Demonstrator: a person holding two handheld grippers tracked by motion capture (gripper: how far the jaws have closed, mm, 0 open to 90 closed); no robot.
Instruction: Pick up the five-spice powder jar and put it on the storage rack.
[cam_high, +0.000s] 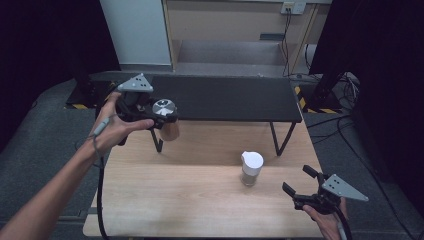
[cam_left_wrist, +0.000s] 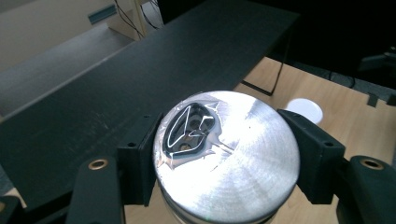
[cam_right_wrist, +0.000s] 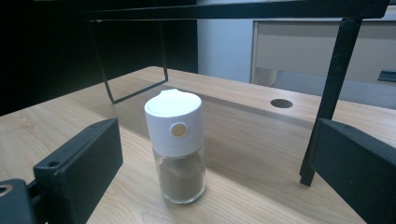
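While the left claw (cam_high: 159, 116) pinches a silver-lidded jar (cam_high: 165, 111), the spread right claw (cam_high: 299, 184) faces the white-capped shaker (cam_high: 251, 168).

- The left gripper (cam_left_wrist: 226, 158) has its two black jaws pressed against opposite sides of a round jar lid (cam_left_wrist: 229, 158).
- The lid is shiny brushed metal, with a dark, warped reflection on its upper left part.
- Behind it runs a long black shelf (cam_left_wrist: 140, 79).
- A pale wooden table (cam_left_wrist: 345, 107) lies to the right, with a small white round cap (cam_left_wrist: 306, 109) on it.
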